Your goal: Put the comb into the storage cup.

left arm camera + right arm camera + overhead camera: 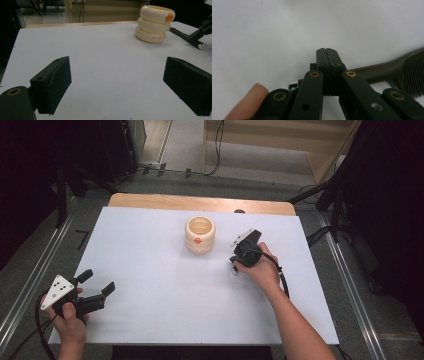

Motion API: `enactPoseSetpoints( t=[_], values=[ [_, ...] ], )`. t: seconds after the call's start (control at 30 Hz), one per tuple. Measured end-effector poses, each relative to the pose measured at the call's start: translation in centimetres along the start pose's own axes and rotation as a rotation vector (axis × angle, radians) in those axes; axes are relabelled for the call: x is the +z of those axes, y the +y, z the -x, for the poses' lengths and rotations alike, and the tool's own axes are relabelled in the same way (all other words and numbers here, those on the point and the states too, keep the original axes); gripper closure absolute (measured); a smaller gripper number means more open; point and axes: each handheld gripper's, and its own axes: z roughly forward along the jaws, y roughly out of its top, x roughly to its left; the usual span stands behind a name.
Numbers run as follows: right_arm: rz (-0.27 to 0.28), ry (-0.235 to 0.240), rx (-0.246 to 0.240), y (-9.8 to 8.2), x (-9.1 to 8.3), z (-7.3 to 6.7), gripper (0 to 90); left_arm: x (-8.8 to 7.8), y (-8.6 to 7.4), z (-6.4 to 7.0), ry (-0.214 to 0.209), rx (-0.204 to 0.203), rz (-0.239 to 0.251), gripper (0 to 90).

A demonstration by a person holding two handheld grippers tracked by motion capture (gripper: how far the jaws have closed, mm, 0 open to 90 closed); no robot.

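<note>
Right gripper view, comb (387,68) under closed hand-held gripper (327,53)

White-topped table (165,295) with a bare wooden strip (200,201) along its far edge. A cream ribbed ring-stack holder (200,235) stands upright right of centre, toward the far side; a dark comb (387,68) lies flat just beside it, farther right.

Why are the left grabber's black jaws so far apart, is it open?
Yes, open. The left gripper has a wide gap between its two black jaws, with bare white table showing between them and nothing held.
</note>
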Motion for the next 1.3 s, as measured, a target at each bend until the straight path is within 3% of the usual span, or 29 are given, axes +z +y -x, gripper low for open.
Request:
enactPoseSetpoints(
  t=[0.53, 0.97, 1.2, 1.23, 1.3],
  values=[
    [-0.008, -0.004, 0.055, -3.1, -1.1, 1.2, 88.2, 0.0, 0.0, 0.0, -0.001, 0.001, 0.0, 8.2],
    [-0.027, -0.038, 0.13, -5.6, -2.0, 3.6, 88.2, 0.0, 0.0, 0.0, 0.001, -0.001, 0.002, 8.2],
    [-0.023, -0.028, 0.103, -5.6, -3.2, 4.0, 87.5, -0.1, 0.0, 0.0, 0.002, -0.003, 0.002, 8.2],
    [-0.019, -0.016, 0.096, -5.5, -3.5, 3.9, 79.6, -0.1, 0.0, 0.0, 0.001, -0.003, 0.003, 8.2],
    [-0.016, -0.007, 0.08, -5.1, -4.1, 3.9, 72.1, -0.1, 0.0, 0.0, 0.001, -0.002, 0.002, 8.2]
  ],
)
